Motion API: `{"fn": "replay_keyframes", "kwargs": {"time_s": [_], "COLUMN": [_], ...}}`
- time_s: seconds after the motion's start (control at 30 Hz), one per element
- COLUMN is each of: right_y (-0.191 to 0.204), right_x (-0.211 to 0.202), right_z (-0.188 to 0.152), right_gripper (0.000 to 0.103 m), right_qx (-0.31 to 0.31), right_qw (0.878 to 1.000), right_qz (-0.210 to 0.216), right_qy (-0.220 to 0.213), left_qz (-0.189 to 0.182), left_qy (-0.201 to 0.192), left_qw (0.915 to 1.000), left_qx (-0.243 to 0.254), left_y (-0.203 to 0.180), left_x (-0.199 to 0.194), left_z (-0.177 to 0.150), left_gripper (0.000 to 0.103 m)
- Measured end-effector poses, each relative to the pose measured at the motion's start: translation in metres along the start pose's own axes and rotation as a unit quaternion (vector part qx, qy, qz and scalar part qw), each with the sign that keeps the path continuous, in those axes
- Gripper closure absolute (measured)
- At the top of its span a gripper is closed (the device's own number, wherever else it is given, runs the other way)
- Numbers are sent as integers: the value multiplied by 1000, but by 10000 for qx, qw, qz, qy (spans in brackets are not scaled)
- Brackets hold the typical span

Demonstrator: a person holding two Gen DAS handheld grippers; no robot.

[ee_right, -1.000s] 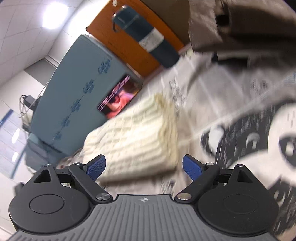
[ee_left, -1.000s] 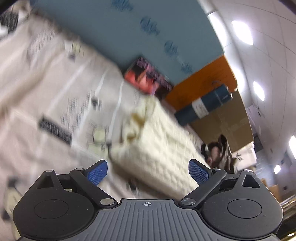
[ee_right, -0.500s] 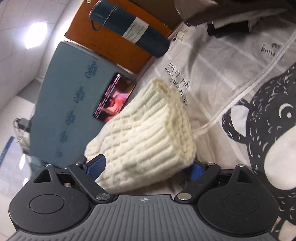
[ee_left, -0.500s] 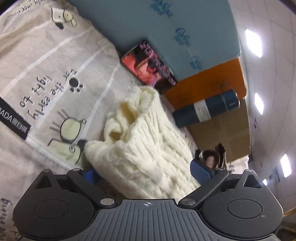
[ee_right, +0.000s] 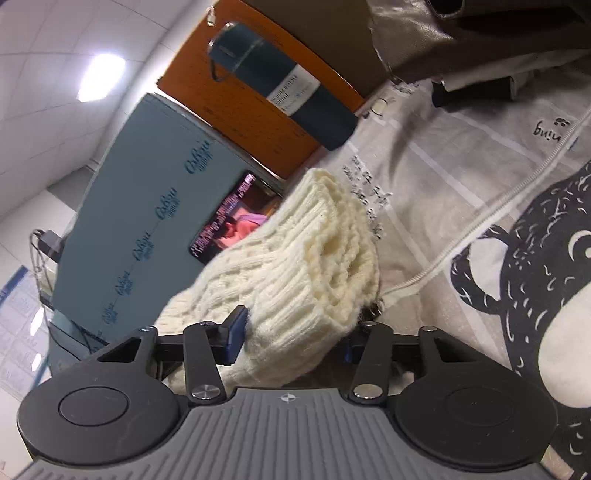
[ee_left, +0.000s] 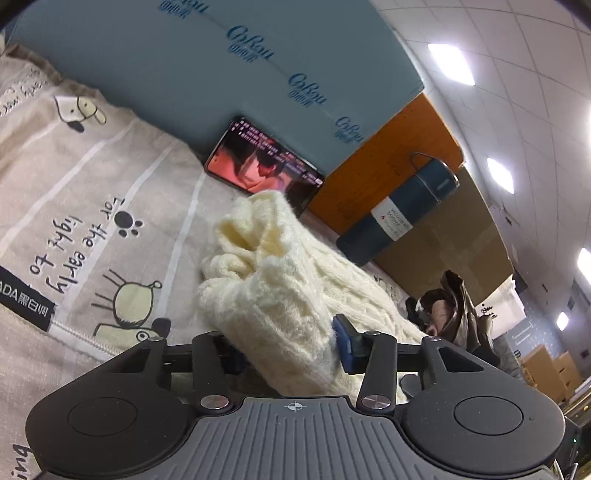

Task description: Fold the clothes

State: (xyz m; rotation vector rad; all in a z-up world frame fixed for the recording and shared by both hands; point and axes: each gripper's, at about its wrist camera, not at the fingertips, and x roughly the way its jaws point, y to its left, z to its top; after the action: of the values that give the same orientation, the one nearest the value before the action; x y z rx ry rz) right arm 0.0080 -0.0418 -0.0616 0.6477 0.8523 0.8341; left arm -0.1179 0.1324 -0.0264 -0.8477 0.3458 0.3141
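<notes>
Cream cable-knit sweater (ee_left: 295,295), folded into a thick bundle, lies on the printed grey bedsheet (ee_left: 92,192). My left tool (ee_left: 291,350) is clamped on one end of it, knit bunched between the blue pads (ee_left: 341,347). My right tool (ee_right: 295,336) grips the other end, at the ribbed hem (ee_right: 295,302), jaws narrowed onto the fabric; its right pad is mostly hidden under the knit. Behind the sweater a phone (ee_left: 264,162) with a video playing leans against a blue foam board (ee_left: 221,74). A dark blue thermos (ee_left: 399,214) stands beside it in front of an orange board (ee_left: 388,147). A brown leather garment (ee_right: 461,33) is heaped on the far side of the sheet. Cartoon bear print (ee_right: 535,277) is close to my right tool.
</notes>
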Motion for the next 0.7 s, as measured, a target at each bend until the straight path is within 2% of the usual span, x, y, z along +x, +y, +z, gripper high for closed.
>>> {"fn": "replay_keyframes", "kwargs": {"time_s": [0.3, 0.53, 0.7], "right_y": [23, 73, 130], "right_x": [-7, 7, 33], "right_z": [-1, -11, -25], "right_gripper": [66, 69, 70], "right_qx": [-280, -778, -1317], "right_qw": [9991, 9948, 9854], "right_qz": [299, 648, 1056], "right_qy": [-84, 72, 238], "left_qz": [-14, 16, 85], "left_qy": [-258, -840, -1445], "left_qw": [9995, 9962, 9894], "left_qx": [172, 248, 144], "left_y": [-4, 11, 39], "left_x": [-24, -71, -118], "left_z": [5, 23, 44], "left_gripper": [63, 68, 68]}}
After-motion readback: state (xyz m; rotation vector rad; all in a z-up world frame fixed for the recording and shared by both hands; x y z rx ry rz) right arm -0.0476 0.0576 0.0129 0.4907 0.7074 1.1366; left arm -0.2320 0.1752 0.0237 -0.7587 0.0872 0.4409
